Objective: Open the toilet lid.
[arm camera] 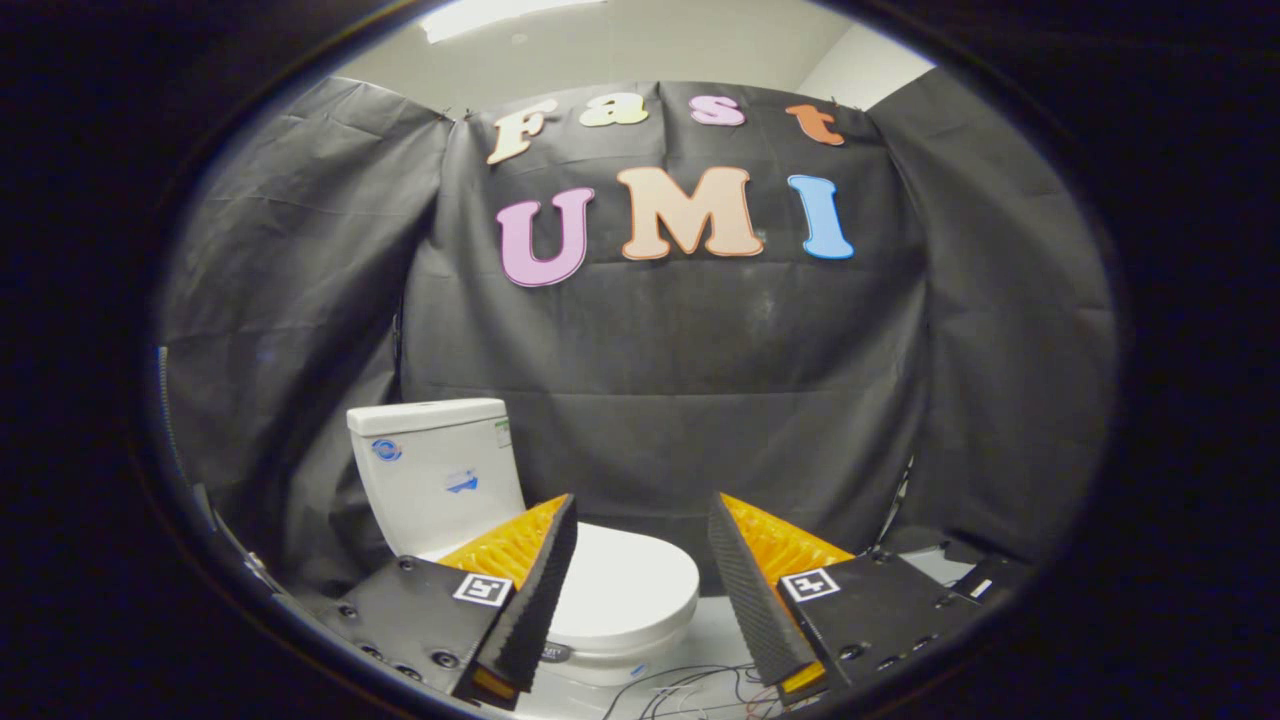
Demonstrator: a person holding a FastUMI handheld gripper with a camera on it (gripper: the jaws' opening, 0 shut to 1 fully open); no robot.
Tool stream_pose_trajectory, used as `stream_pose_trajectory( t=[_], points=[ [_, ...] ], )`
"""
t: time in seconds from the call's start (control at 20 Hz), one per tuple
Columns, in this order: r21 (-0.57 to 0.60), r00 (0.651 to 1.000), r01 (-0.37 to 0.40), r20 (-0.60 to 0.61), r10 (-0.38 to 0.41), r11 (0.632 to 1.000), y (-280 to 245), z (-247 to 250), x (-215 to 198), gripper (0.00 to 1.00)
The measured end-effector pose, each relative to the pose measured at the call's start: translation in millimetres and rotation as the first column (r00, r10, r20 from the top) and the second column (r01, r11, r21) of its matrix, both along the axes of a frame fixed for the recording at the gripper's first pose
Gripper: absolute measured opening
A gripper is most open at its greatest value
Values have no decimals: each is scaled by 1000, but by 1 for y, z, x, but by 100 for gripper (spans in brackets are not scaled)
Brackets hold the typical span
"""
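so the tool [640, 590] is spread wide, holding nothing, and the closed glossy white plastic toilet lid [622, 585] sits ahead at roughly 11 o'clock, well short of contact, its long axis running back toward the white ceramic tank [435, 470]

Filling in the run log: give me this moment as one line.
phase: approach | gripper: open, holding nothing | toilet lid: down, closed, beyond and between the fingers | tank: behind lid | contact: none
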State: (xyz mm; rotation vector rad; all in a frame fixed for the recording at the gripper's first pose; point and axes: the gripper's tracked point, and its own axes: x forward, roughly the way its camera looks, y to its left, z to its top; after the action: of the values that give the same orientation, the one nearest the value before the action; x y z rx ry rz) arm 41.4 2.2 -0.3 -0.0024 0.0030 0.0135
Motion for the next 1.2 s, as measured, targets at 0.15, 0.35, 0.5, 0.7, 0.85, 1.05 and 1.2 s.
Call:
stream_pose_trajectory(
  t=[0.15,0.35,0.5,0.7,0.85,1.05,1.2],
  points=[
    [-3,1000,-8,-3,8,1000,4,-2,13,85],
    [-8,998,-23,62,23,1000,15,12,31,82],
    [34,994,26,105,-29,999,22,16,47,82],
    [97,978,135,147,-148,986,28,23,65,82],
    [178,952,211,184,-243,961,35,28,70,82],
    [266,920,262,222,-323,928,47,32,71,82],
    [368,878,328,222,-425,870,43,29,64,81]
  ],
)
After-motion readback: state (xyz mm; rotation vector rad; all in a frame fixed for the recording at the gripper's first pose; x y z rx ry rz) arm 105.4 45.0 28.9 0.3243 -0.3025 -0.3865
